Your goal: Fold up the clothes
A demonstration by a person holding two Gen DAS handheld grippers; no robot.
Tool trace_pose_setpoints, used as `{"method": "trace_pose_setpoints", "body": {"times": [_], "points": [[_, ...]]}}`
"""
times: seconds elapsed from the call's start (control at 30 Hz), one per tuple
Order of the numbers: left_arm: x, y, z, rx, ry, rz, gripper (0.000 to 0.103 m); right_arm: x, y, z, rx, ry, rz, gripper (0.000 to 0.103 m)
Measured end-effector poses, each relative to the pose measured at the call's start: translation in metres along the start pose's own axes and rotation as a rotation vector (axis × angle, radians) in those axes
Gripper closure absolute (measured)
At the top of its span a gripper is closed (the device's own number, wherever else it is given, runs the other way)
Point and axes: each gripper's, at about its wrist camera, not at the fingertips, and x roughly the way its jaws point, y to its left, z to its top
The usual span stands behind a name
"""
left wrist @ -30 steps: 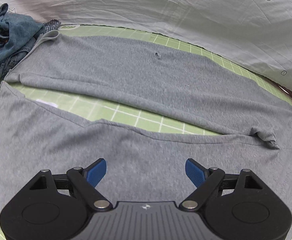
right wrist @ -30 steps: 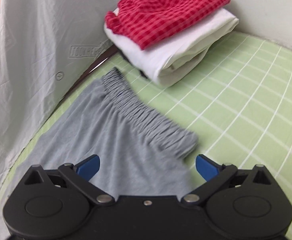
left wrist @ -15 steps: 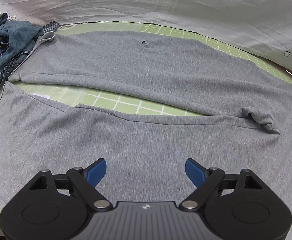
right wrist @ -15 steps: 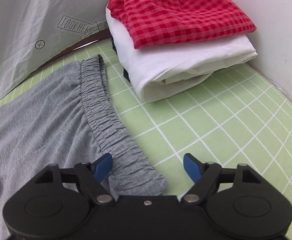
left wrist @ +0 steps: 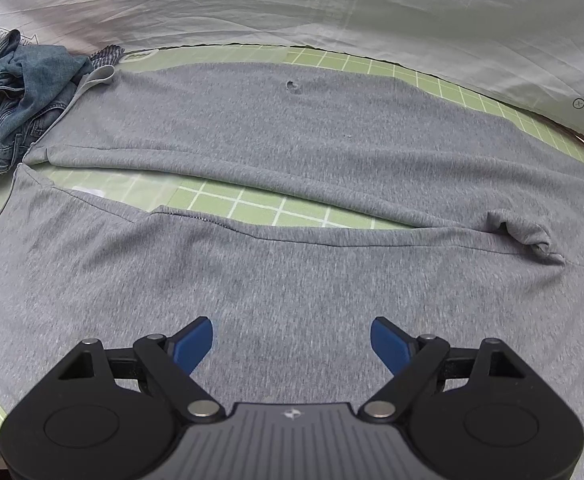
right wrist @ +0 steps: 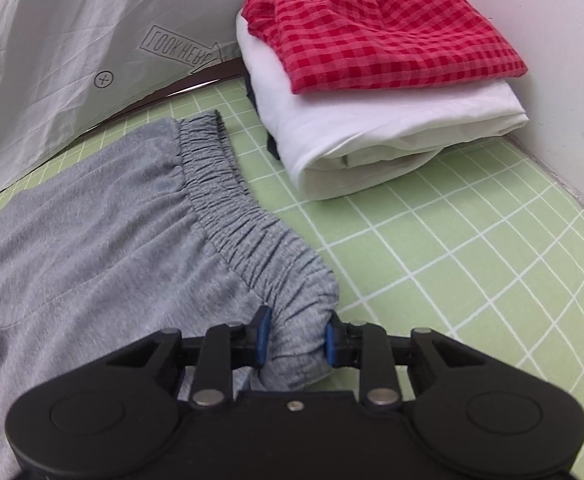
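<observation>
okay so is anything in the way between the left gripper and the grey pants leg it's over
Nothing visible. The left gripper is open directly above the near leg of the grey pants, with only bare fabric between its fingers. The denim pile sits off to the side.

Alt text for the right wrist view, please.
The right tool pinches the elastic waistband corner of the grey knit trousers on a green gridded mat. Behind it, red checked shorts sit on folded white cloth.

We recorded two matte black grippers: left gripper (left wrist: 292, 340), right gripper (right wrist: 294, 340). Each carried blue fingertip pads (left wrist: 196, 338) and silver pivot screws (left wrist: 203, 408).
</observation>
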Motion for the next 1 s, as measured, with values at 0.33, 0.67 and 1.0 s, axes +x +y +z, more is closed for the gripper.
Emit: {"method": "trace_pose_setpoints", "body": {"times": [0.33,0.67,1.0], "points": [[-0.001,0.023,-0.003,-0.027,-0.004,0.003,0.016,-0.005,-0.031,-0.001,-0.073,-0.016,-0.140,0.069],[0.012,0.037,0.002,-0.053,0.032,0.022,0.016,-0.021,0.006,0.030,-0.153,-0.128,-0.053,0.027],[0.037,0.035,0.021,-0.018,0.097,0.060,0.016,0.071,0.085,0.092,-0.184,-0.046,0.176,0.065]]}}
